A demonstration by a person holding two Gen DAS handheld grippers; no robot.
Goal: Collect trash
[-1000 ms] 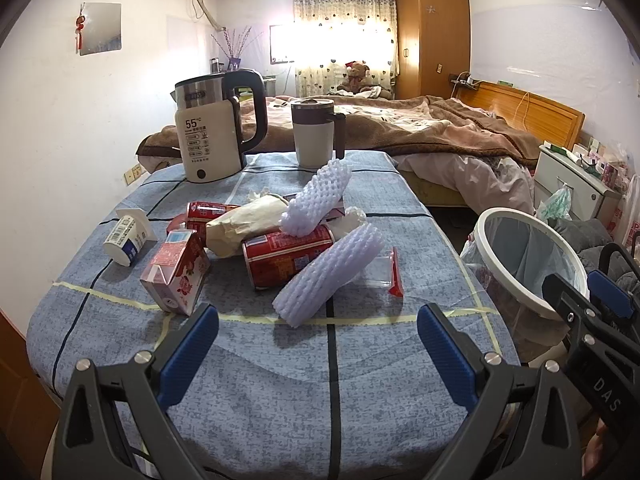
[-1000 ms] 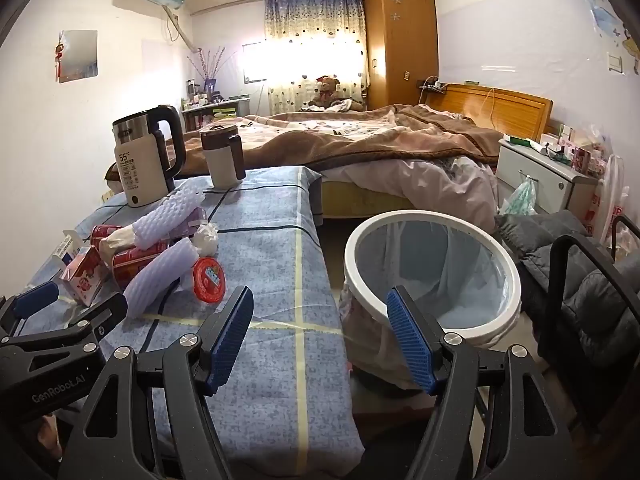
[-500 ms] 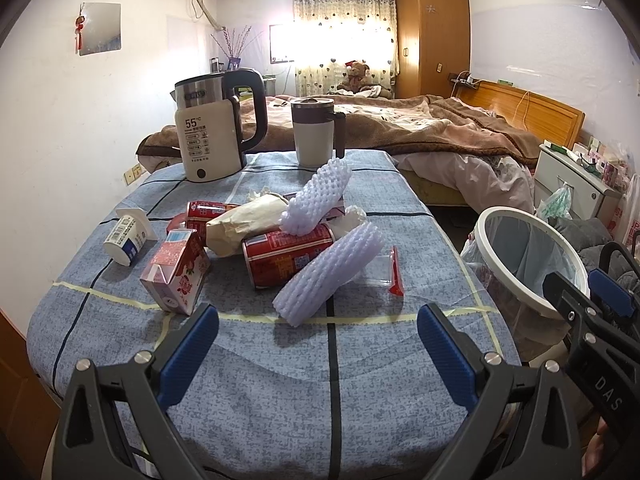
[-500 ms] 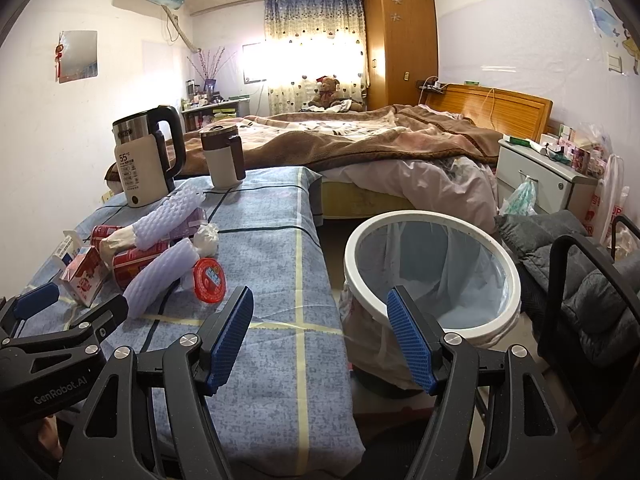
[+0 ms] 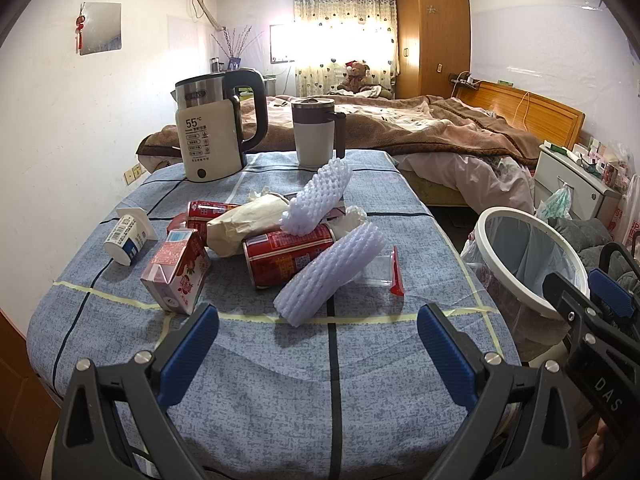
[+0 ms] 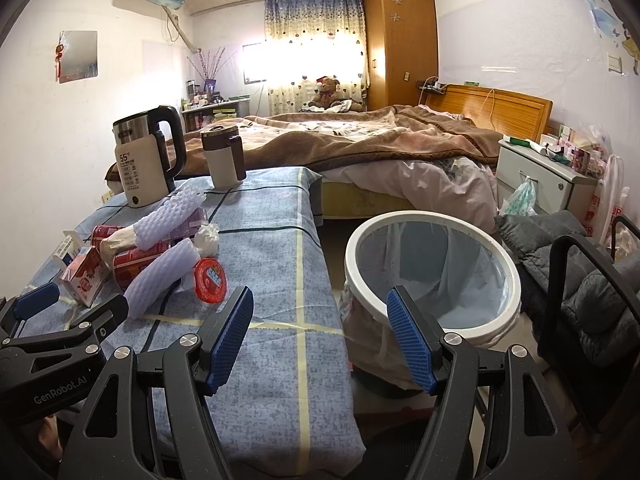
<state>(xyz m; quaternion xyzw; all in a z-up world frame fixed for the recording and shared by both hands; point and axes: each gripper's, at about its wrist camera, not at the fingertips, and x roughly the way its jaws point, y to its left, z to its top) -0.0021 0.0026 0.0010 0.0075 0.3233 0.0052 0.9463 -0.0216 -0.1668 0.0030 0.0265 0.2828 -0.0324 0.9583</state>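
A heap of trash lies on the blue-clothed table [image 5: 280,368]: a red can [image 5: 288,256], two lilac foam nets [image 5: 332,276], a pink carton [image 5: 176,272], a paper bag [image 5: 244,224], a small white cup [image 5: 128,236] and a clear cup with a red lid [image 6: 210,280]. My left gripper [image 5: 318,346] hovers open over the table's near edge, short of the heap, with nothing between its fingers. My right gripper [image 6: 320,336] stands open too, at the table's right corner beside the white-rimmed bin [image 6: 434,276]. The bin's clear liner looks empty.
An electric kettle [image 5: 212,136] and a lidded mug [image 5: 316,132] stand at the table's far end. Behind is a bed [image 6: 380,148] with brown blankets. A nightstand [image 6: 548,176] and a dark chair [image 6: 592,288] flank the bin on the right.
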